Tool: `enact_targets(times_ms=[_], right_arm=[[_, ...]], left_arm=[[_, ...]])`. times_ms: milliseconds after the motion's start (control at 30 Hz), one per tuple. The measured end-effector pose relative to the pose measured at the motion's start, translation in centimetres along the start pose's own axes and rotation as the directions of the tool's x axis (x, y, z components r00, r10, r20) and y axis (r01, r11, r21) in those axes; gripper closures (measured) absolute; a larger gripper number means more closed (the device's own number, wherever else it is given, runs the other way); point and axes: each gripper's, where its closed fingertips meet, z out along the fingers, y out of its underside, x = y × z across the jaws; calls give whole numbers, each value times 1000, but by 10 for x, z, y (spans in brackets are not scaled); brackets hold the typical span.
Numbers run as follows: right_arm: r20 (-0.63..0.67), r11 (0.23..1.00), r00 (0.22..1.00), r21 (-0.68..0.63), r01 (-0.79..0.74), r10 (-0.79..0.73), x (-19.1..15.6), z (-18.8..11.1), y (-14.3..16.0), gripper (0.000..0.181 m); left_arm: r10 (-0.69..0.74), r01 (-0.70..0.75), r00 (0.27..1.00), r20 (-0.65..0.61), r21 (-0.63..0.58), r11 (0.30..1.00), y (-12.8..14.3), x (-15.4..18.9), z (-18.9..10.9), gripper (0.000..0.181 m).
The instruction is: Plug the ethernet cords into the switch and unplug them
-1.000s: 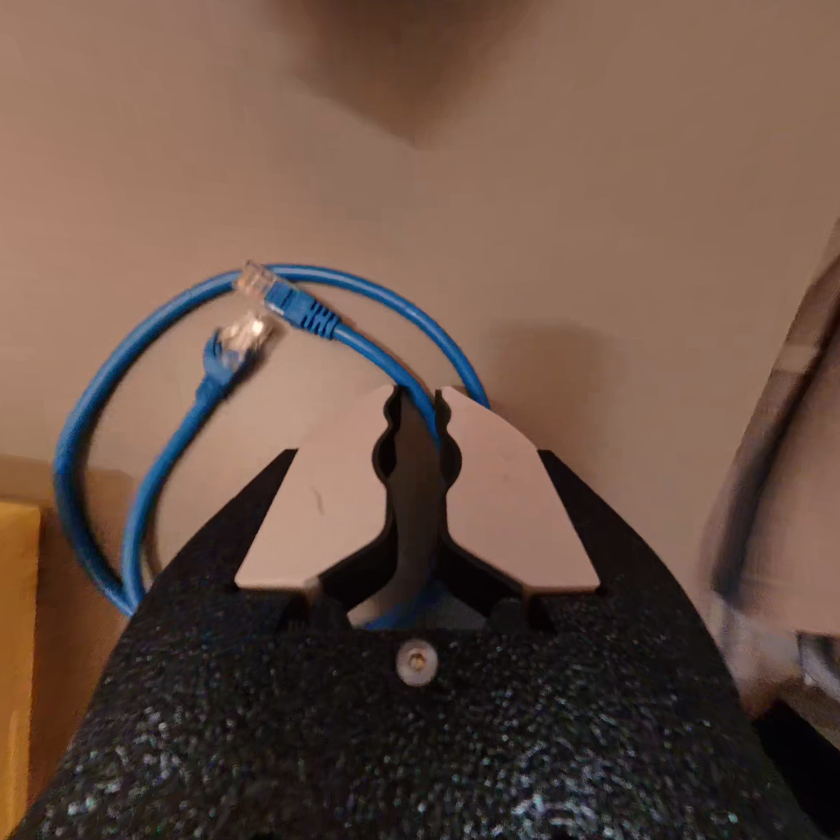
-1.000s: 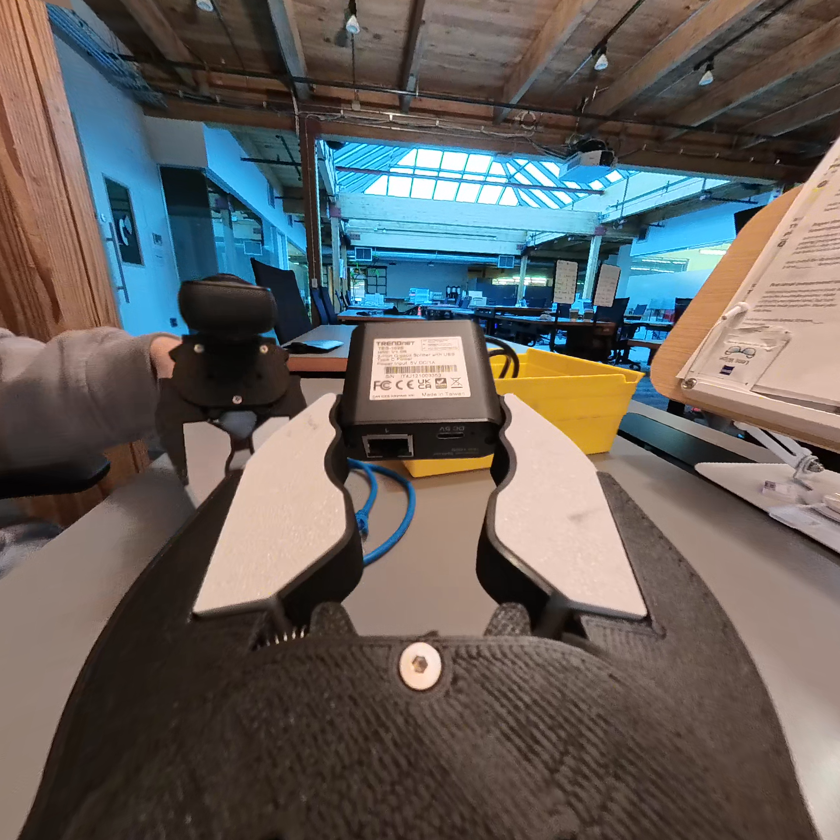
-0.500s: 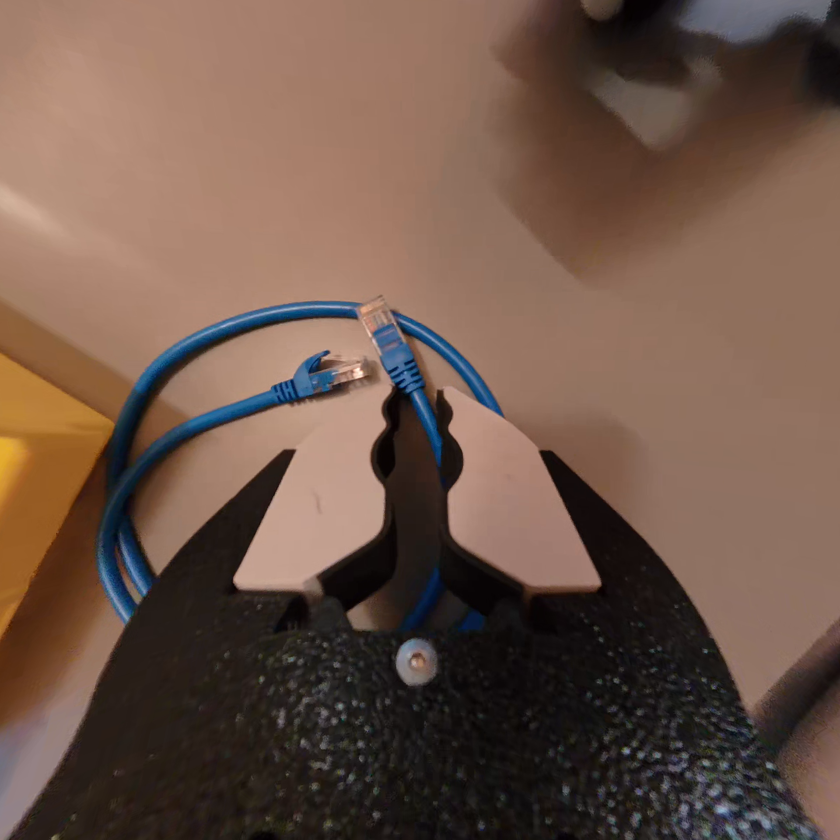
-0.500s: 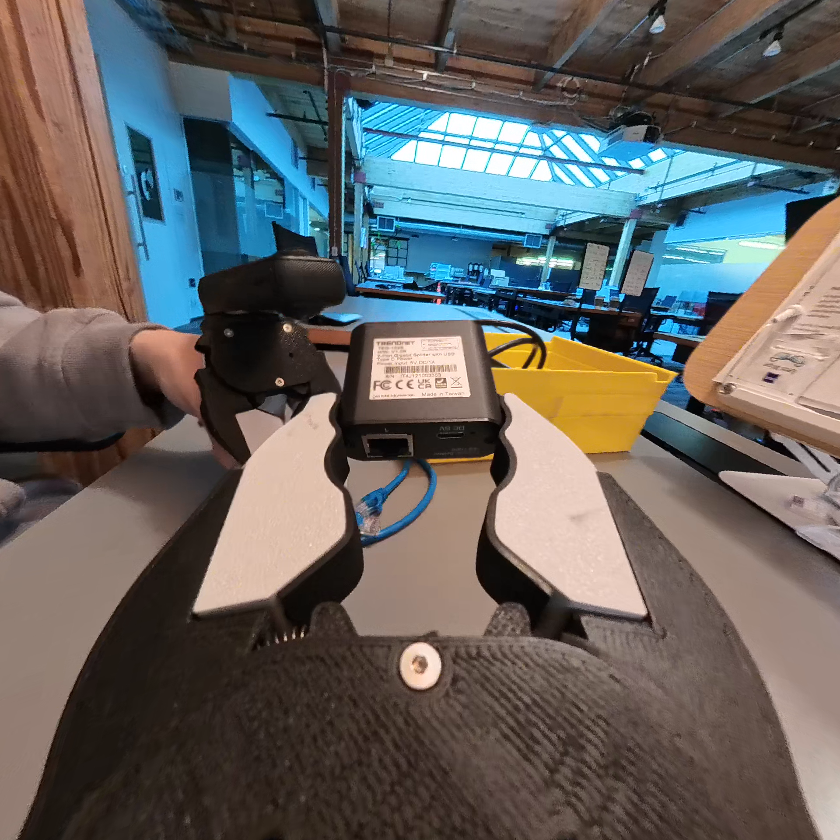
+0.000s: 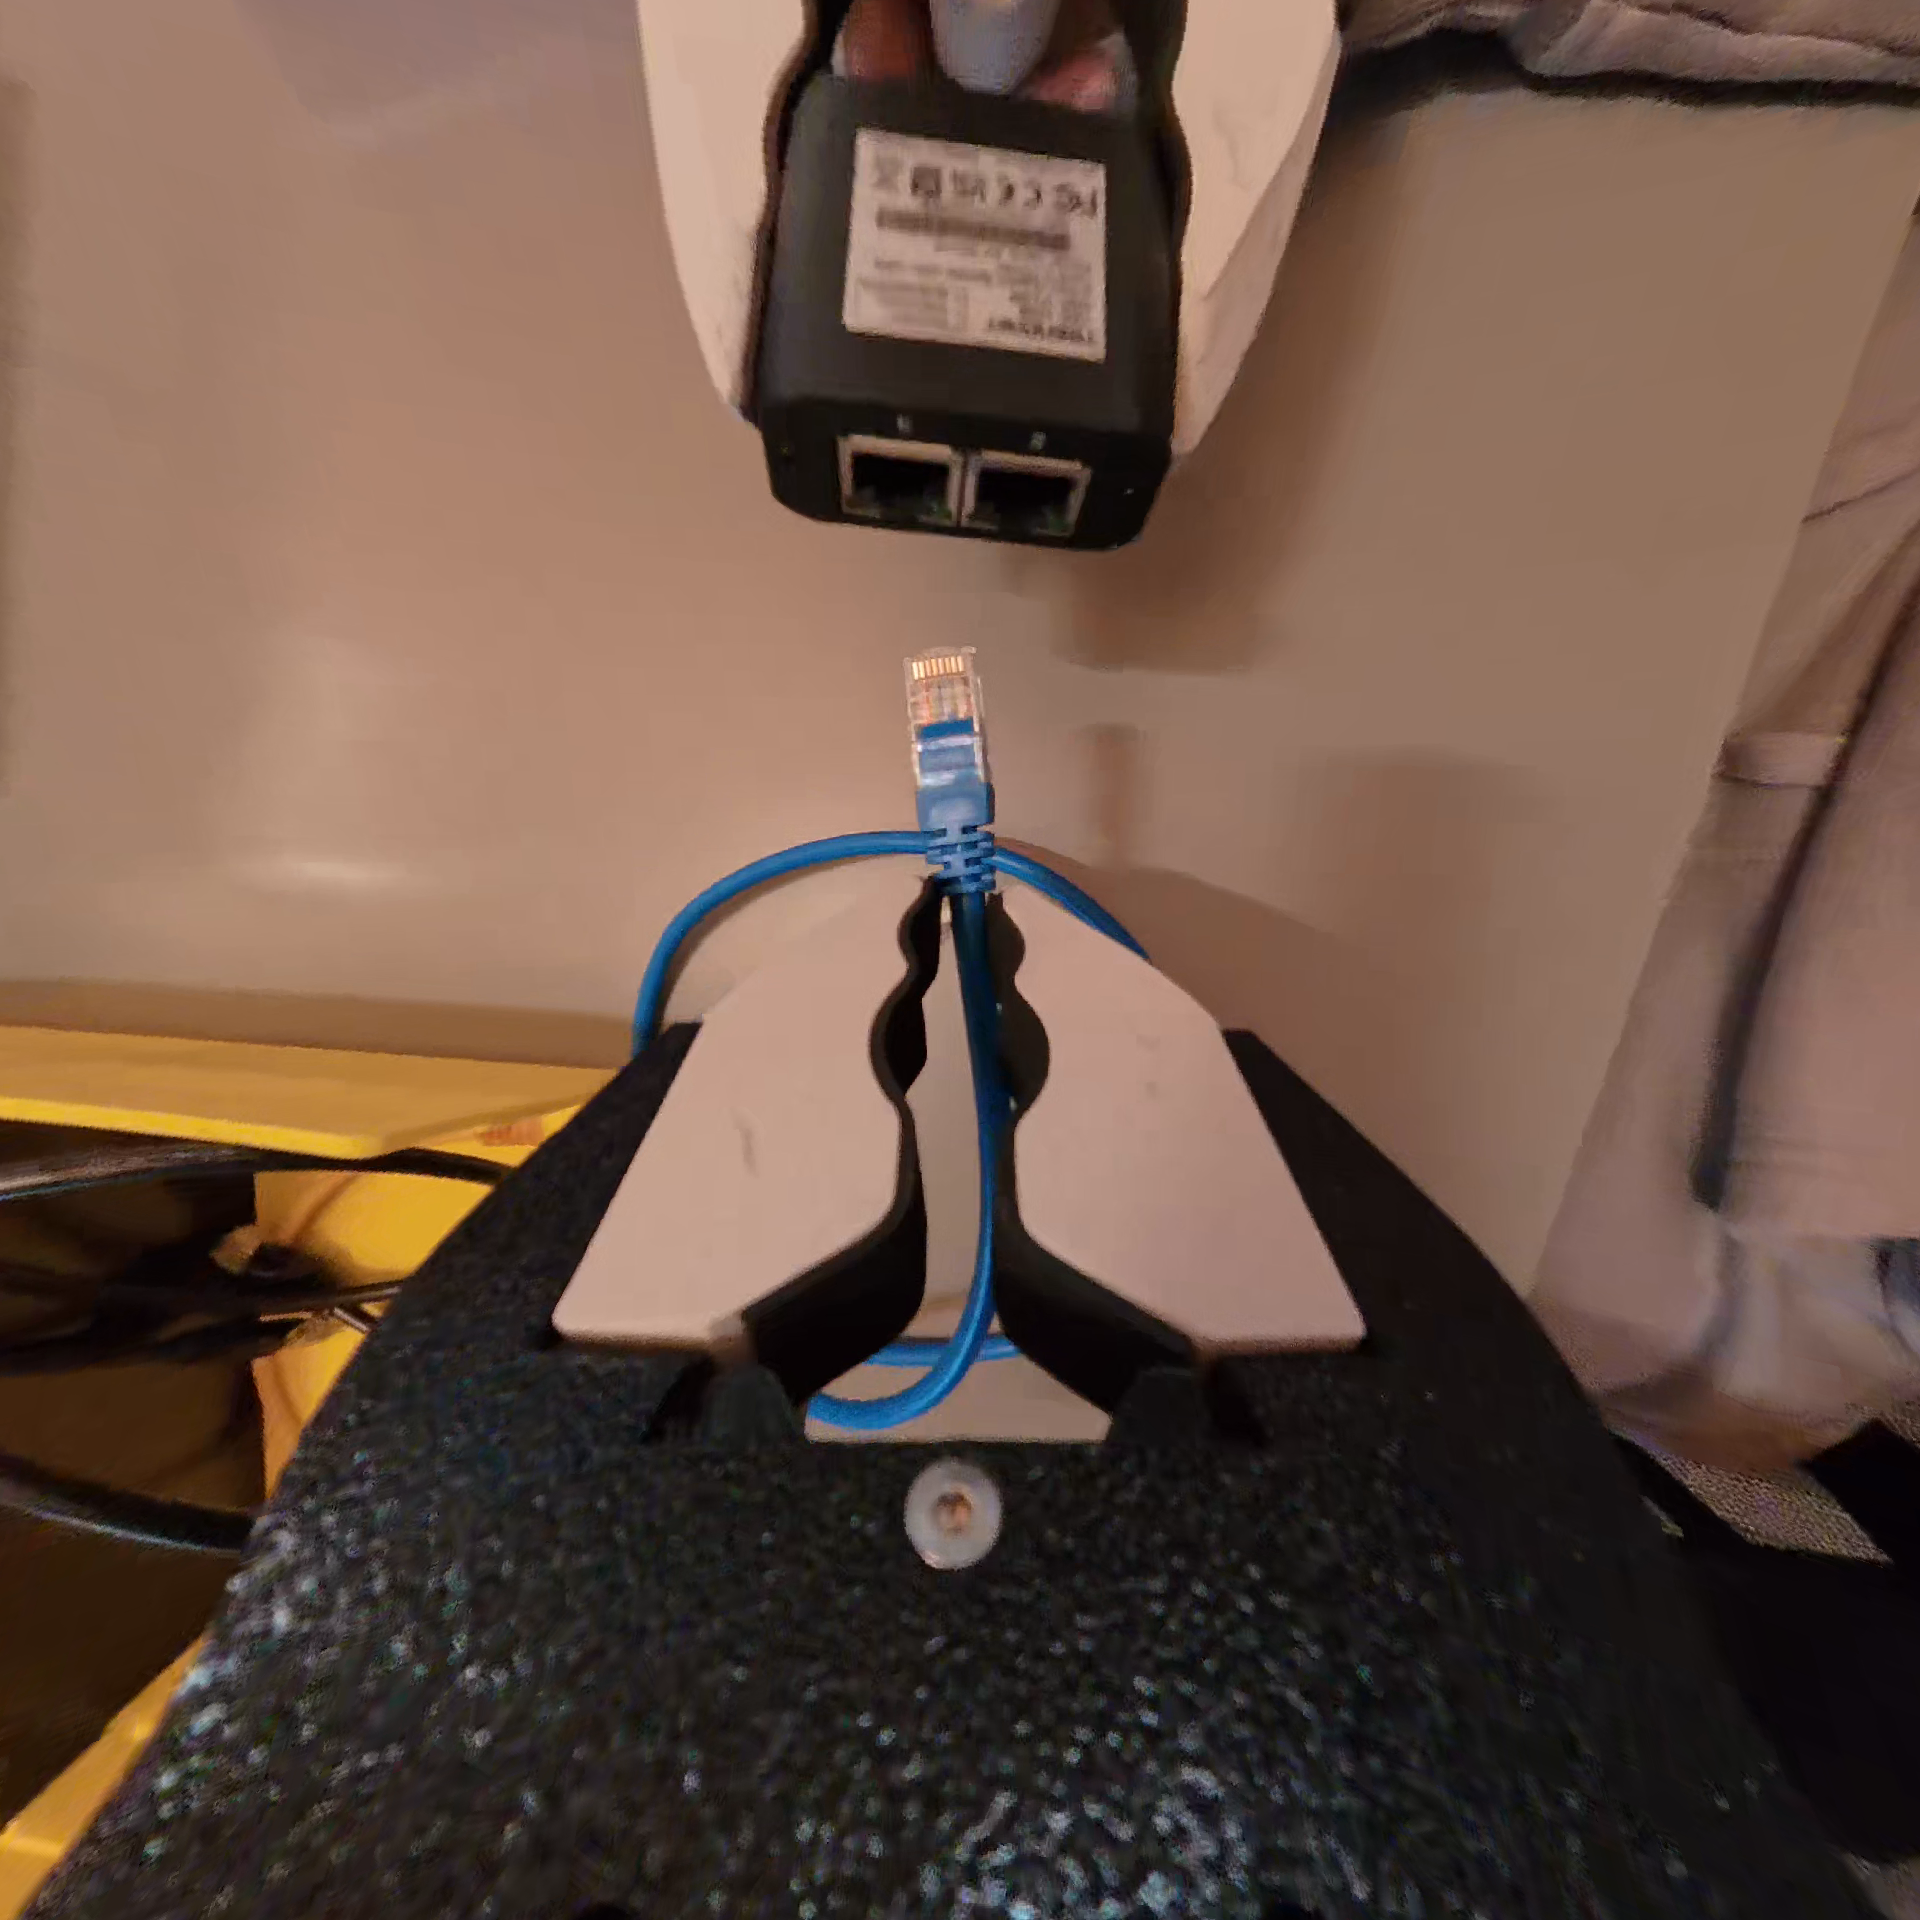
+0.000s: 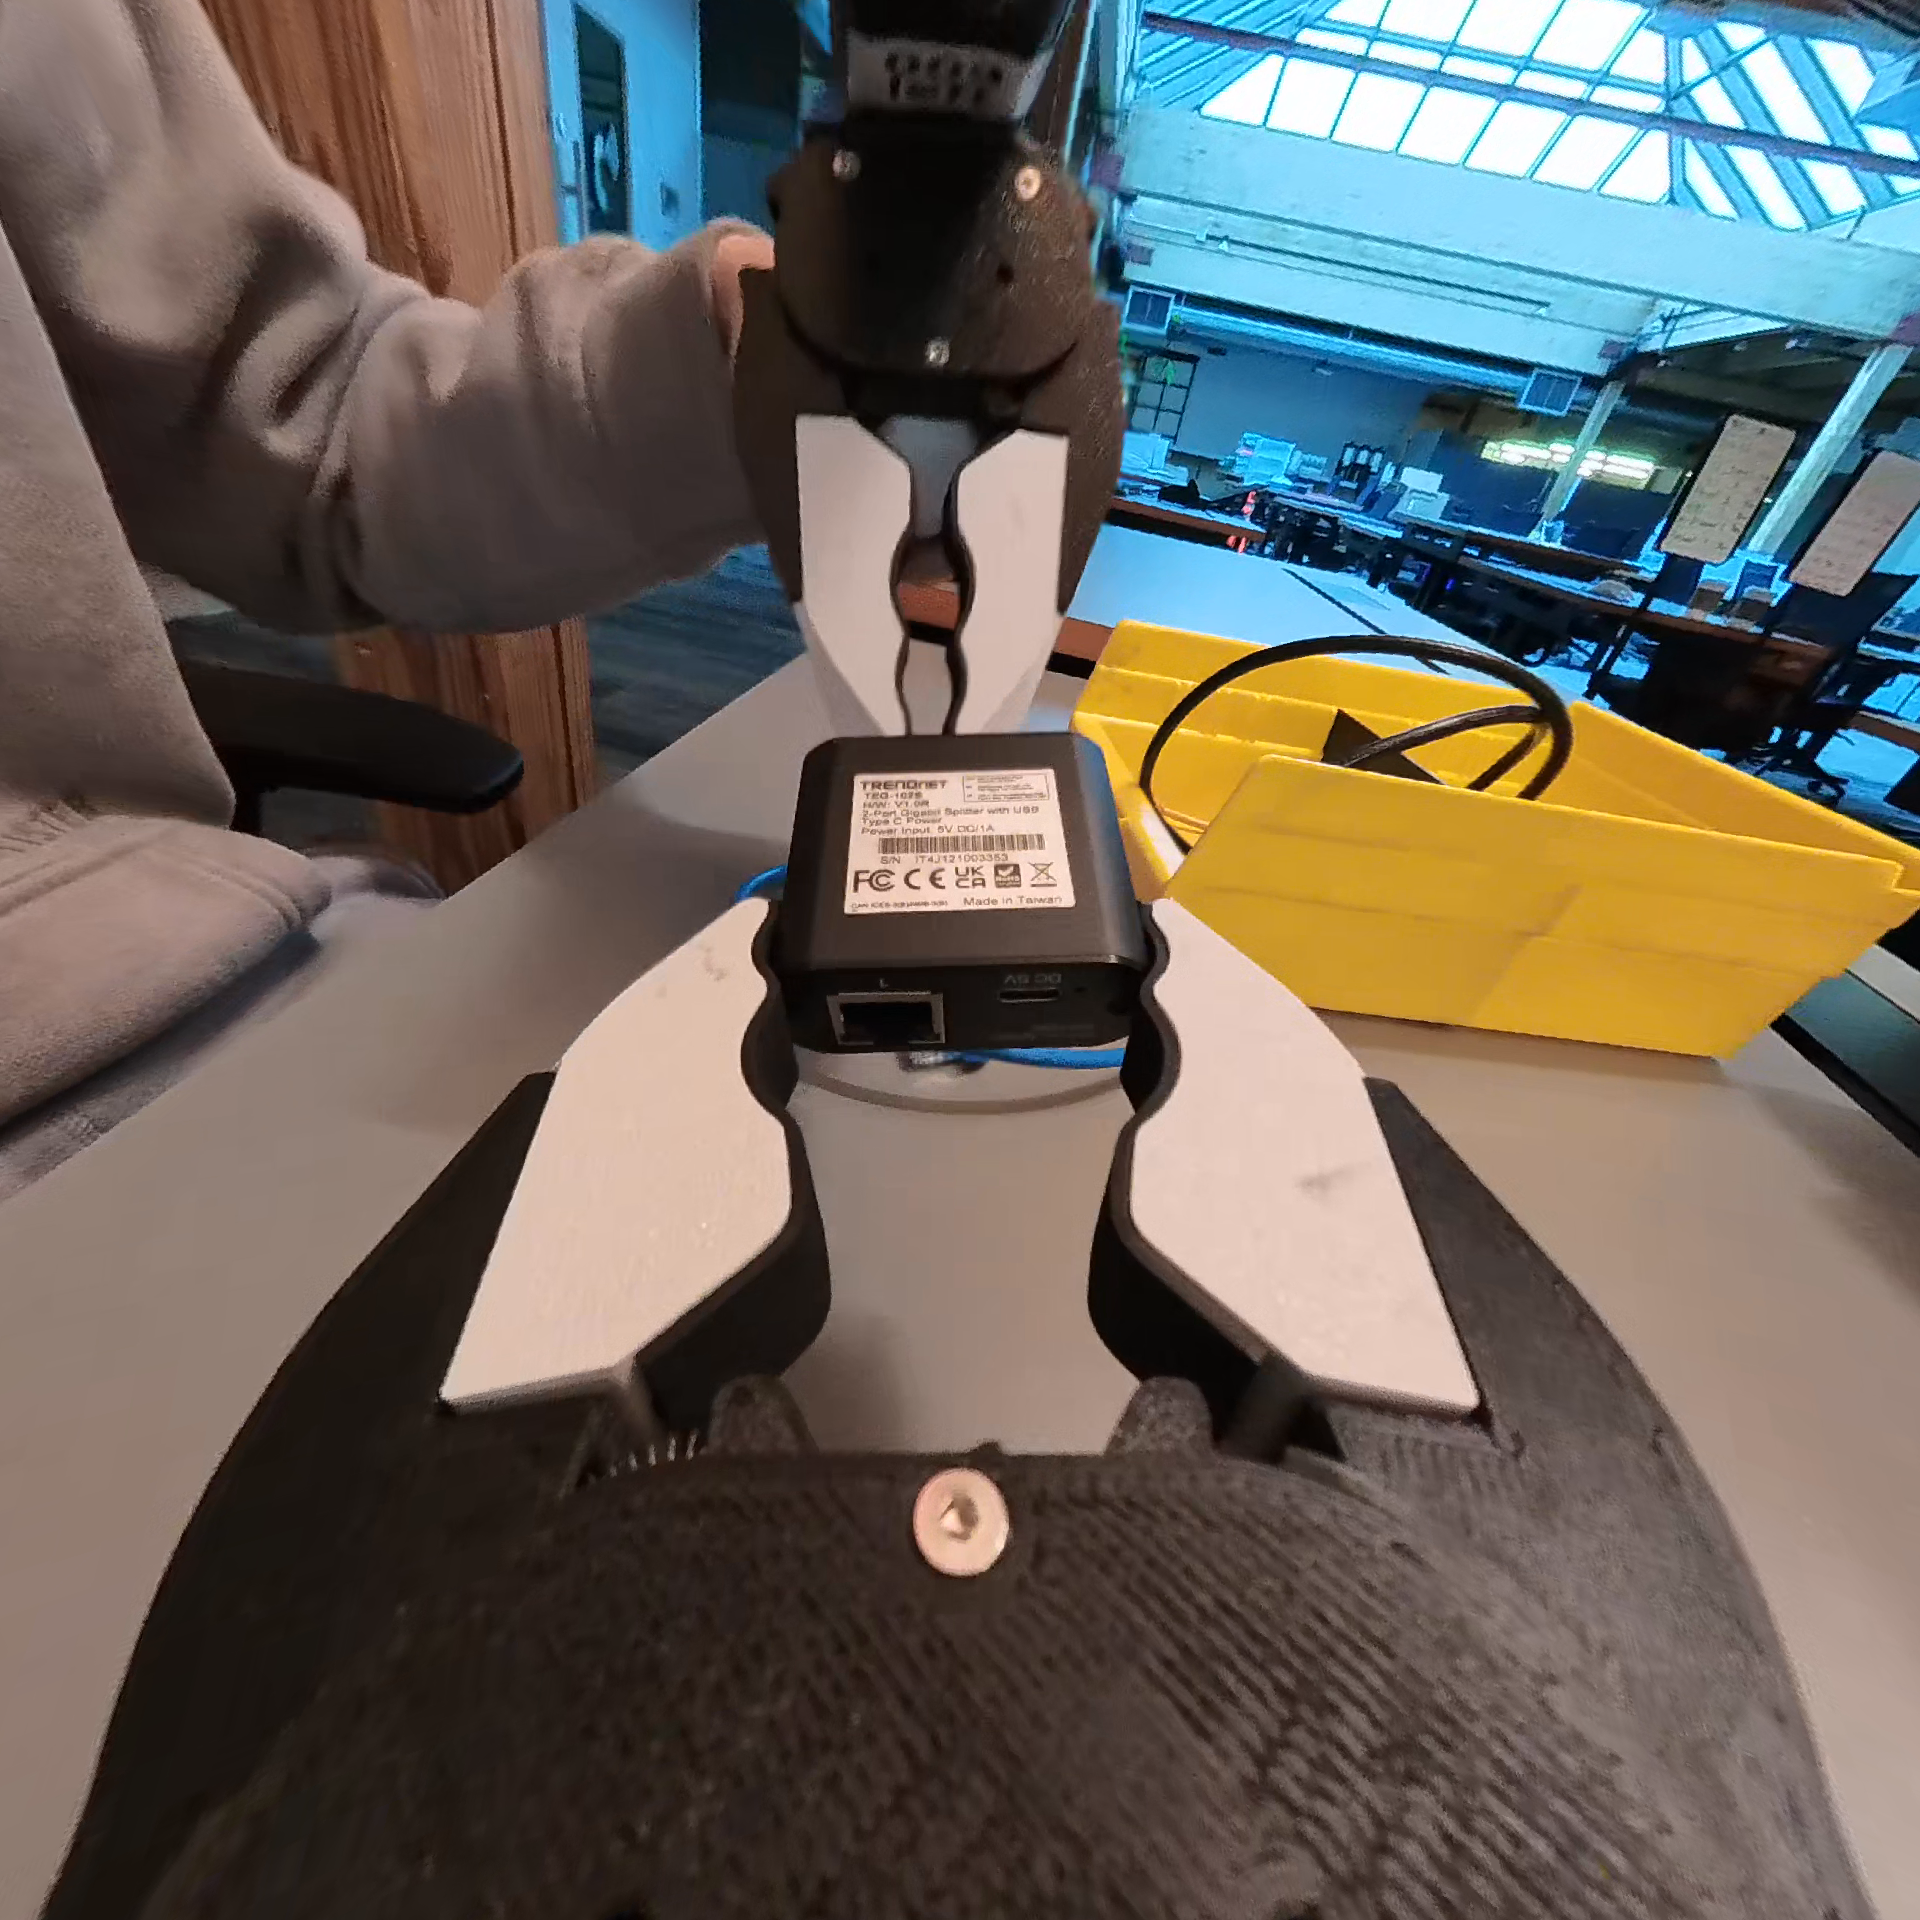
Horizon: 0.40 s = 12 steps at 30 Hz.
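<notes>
My left gripper is shut on the blue ethernet cord just behind its clear plug. The plug points at the two empty ports of the black switch, with a gap between them. My right gripper is shut on the switch and holds it by its sides just above the table. In the right wrist view the left gripper sits right behind the switch, facing me. A bit of blue cord shows under the switch.
A yellow bin with black cables stands on the grey table to the right of the switch; it also shows in the left wrist view. A person's grey sleeve is at left. Tip to tip, the grippers are about 7 cm apart.
My left gripper has lifted the cord, swung round and lined its plug up in front of the switch's ports. My right gripper has kept hold of the switch and tilted down.
</notes>
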Motion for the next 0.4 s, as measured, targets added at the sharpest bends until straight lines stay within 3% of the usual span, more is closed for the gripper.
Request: enact_targets(times_ms=[33, 400], right_arm=[[9, 1000, 1000, -1, 1, -1, -1, 0, 0, 119], [20, 998, 1000, -58, 0, 1, -4, 6, 7, 119]], left_arm=[[1, -1, 1000, -4, 3, 1000, -3, -1, -3, 174], [67, -59, 996, 53, -140, 988, -12, -6, -10, 175]])
